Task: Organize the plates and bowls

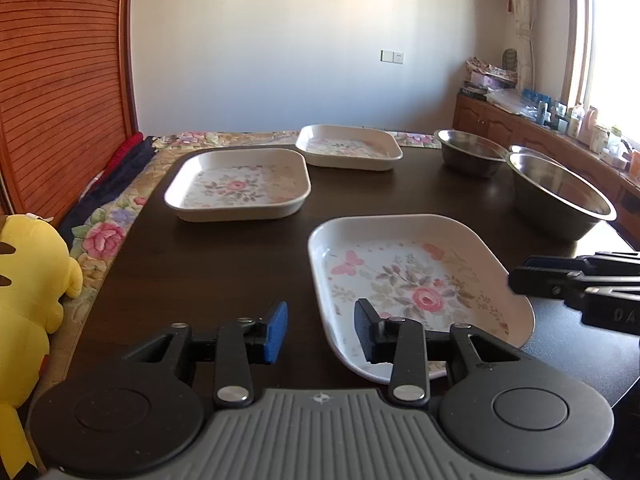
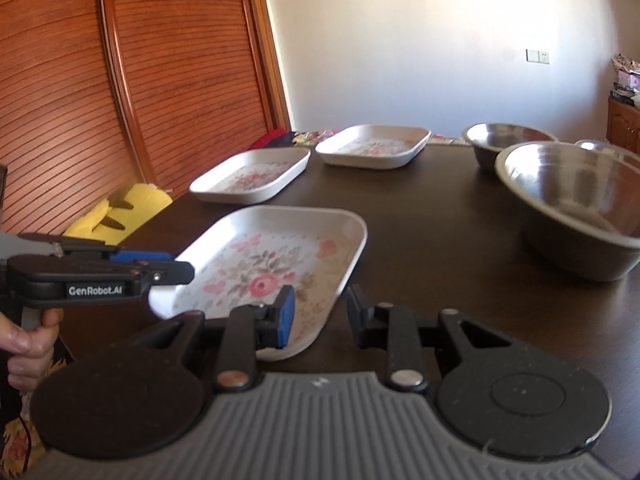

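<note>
Three floral plates and three steel bowls sit on the dark table (image 1: 224,264) in the left wrist view. The nearest plate (image 1: 416,280) lies just ahead; the left gripper (image 1: 321,330) straddles its near left rim, jaws apart, one pad over the plate's floor and the other outside above the tabletop — neither pad presses the rim. A second plate (image 1: 240,186) lies farther to the left, a third plate (image 1: 349,147) at the far edge. On the right stand a large bowl (image 1: 560,196), a far bowl (image 1: 470,152) and a third bowl's rim (image 1: 530,150) between them. The right gripper (image 1: 520,276) reaches in from the right, by the nearest plate's right rim. A yellow plush toy (image 1: 32,280) rests off the table's left side.

From the right wrist view, the right gripper spans the nearest plate's near right corner, jaws parted, nothing clamped. A hand (image 2: 30,344) holds the left gripper at the plate's left rim.
</note>
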### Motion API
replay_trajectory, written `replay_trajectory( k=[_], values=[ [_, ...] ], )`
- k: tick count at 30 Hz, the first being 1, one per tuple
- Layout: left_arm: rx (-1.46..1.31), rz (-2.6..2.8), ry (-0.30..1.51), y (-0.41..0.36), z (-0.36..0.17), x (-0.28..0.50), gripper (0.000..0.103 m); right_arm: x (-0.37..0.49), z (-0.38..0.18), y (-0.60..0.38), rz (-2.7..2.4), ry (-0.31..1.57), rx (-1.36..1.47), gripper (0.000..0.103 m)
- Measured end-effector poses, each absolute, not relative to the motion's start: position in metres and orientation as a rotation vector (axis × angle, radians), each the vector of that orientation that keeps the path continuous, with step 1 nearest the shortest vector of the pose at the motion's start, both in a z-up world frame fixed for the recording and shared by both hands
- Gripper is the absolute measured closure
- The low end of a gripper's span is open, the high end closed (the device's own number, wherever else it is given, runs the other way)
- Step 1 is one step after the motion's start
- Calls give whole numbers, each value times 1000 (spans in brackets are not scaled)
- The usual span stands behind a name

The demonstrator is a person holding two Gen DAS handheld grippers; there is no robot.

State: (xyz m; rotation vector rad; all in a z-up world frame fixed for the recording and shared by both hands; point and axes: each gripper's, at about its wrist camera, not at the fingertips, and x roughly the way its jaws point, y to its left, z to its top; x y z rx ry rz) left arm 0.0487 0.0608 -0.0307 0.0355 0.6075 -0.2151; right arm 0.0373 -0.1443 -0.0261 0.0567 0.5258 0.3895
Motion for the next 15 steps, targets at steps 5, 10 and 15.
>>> replay_trajectory(
  k=[5,10,15],
  values=[
    [41,-187,595,68,-25,50,45,37,-18,-151,380,495,62,72],
    [41,-139,586,75,-21,53,17,40,-12,-155,385,478,60,71],
    [55,-107,593,80,-18,58,4,46,-10,-155,394,473,54,70]
  ],
)
